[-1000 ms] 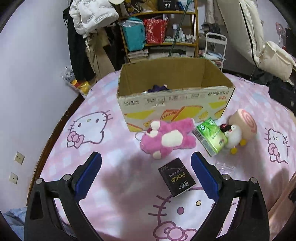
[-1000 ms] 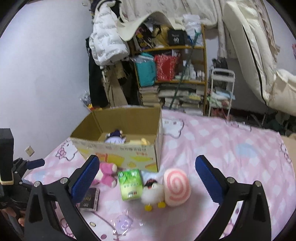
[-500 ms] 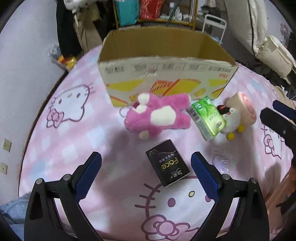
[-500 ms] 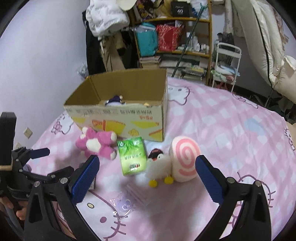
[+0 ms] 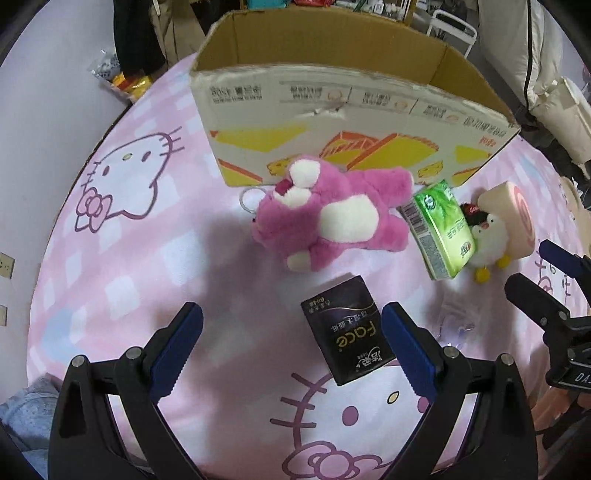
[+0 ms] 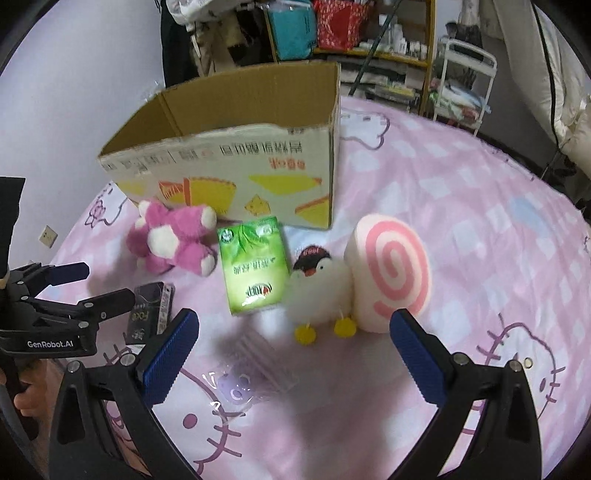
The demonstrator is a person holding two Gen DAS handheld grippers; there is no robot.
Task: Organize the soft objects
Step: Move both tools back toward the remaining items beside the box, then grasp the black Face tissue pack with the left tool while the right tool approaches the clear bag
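A pink and white plush bear [image 5: 332,218] [image 6: 171,240] lies on the bed in front of an open cardboard box [image 5: 343,99] [image 6: 236,162]. A green tissue pack [image 5: 441,229] [image 6: 253,266], a white penguin plush [image 5: 487,243] [image 6: 317,291] and a pink swirl roll plush [image 5: 511,218] [image 6: 391,273] lie to its right. A black tissue pack [image 5: 347,338] [image 6: 149,312] lies nearest. My left gripper [image 5: 291,347] is open and empty above the black pack. My right gripper [image 6: 291,354] is open and empty, just short of the penguin.
The bed has a pink Hello Kitty sheet [image 5: 122,258] [image 6: 480,206]. A clear plastic wrapper [image 6: 240,384] [image 5: 454,325] lies near the right gripper. Shelves [image 6: 351,33], a white cart [image 6: 465,74] and hanging clothes stand behind the bed. A wall [image 5: 37,92] is on the left.
Both grippers have moved forward and down toward the items on the bed; the box and toys look larger and closer. Both stay open. Nothing has been picked up.
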